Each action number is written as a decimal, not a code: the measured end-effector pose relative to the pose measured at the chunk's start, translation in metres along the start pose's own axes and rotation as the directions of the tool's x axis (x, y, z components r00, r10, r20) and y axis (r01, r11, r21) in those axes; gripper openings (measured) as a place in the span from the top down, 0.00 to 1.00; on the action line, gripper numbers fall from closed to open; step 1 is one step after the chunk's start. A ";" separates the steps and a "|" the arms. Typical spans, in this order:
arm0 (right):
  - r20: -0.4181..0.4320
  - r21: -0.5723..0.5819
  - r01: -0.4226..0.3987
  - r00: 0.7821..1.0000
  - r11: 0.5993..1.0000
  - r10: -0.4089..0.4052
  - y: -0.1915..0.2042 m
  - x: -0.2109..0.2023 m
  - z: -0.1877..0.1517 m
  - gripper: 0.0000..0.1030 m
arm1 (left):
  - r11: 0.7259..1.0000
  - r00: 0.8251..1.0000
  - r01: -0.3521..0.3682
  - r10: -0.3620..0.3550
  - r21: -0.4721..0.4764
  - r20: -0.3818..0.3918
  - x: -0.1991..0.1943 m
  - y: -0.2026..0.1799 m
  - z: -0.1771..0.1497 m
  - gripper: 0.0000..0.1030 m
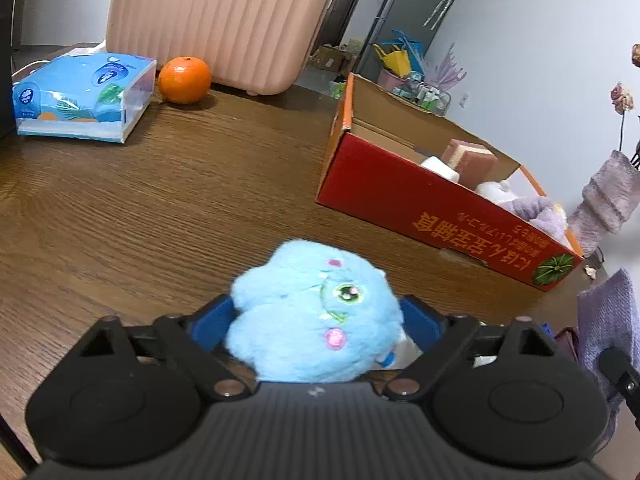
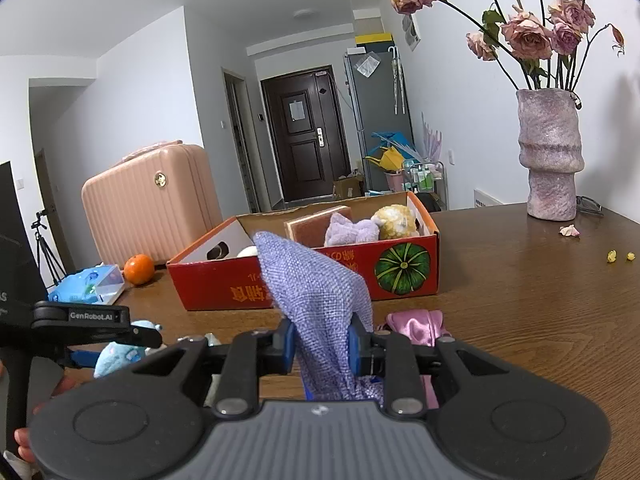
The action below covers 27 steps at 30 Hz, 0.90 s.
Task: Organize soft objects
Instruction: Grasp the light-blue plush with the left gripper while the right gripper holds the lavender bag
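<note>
Left gripper (image 1: 316,316) pinches a blue plush toy (image 1: 314,312) above the near table (image 1: 160,208); right gripper (image 2: 322,346) pinches a lavender cloth (image 2: 316,292). Red cardboard box (image 2: 400,268), farther right, holds a purple plush (image 2: 350,230), yellow plush (image 2: 396,222) and sponge (image 2: 310,224). An orange (image 1: 185,79) lies far left.

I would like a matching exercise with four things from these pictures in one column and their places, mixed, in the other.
1. blue plush toy
2. purple cloth
3. orange
4. sponge

a. inside the red box
b. held in the right tongs
c. on the table beside the tissue pack
d. held in the left tongs

Pairs: 1-d, 2-b, 3-c, 4-a
</note>
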State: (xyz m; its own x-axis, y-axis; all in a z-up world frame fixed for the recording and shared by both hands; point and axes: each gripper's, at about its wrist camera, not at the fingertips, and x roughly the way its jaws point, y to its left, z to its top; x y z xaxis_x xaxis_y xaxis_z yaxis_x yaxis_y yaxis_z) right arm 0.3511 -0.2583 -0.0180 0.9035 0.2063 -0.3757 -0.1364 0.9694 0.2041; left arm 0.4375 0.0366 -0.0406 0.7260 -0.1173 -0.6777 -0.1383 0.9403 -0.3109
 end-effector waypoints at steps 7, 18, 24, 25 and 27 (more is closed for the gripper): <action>0.000 0.000 -0.001 1.000 1.000 0.001 0.000 0.000 0.000 0.76 | 0.999 0.999 0.033 -0.033 0.012 0.003 -0.002 -0.003 -0.002 0.29; -0.001 0.000 -0.003 1.000 1.000 0.003 0.000 0.000 0.000 0.76 | 0.998 0.998 0.017 -0.021 0.061 0.064 -0.015 -0.007 -0.004 0.42; -0.001 0.001 -0.003 1.000 1.000 0.003 0.001 0.000 0.000 0.76 | 0.997 0.996 0.012 -0.018 0.070 0.088 -0.023 -0.006 -0.005 0.49; -0.001 0.001 -0.004 1.000 1.000 0.004 0.001 0.000 0.000 0.76 | 0.998 0.996 0.012 -0.018 0.069 0.091 -0.024 -0.005 -0.005 0.49; -0.001 0.001 -0.004 1.000 1.000 0.004 0.000 0.000 0.000 0.76 | 0.997 0.995 0.009 -0.016 0.070 0.098 -0.028 -0.004 -0.005 0.50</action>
State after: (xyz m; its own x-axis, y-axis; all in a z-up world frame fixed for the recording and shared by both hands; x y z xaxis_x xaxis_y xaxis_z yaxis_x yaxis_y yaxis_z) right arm 0.3511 -0.2578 -0.0181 0.9025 0.2101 -0.3760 -0.1395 0.9685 0.2063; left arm 0.4147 0.0343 -0.0238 0.7908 -0.1006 -0.6038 -0.0839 0.9593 -0.2697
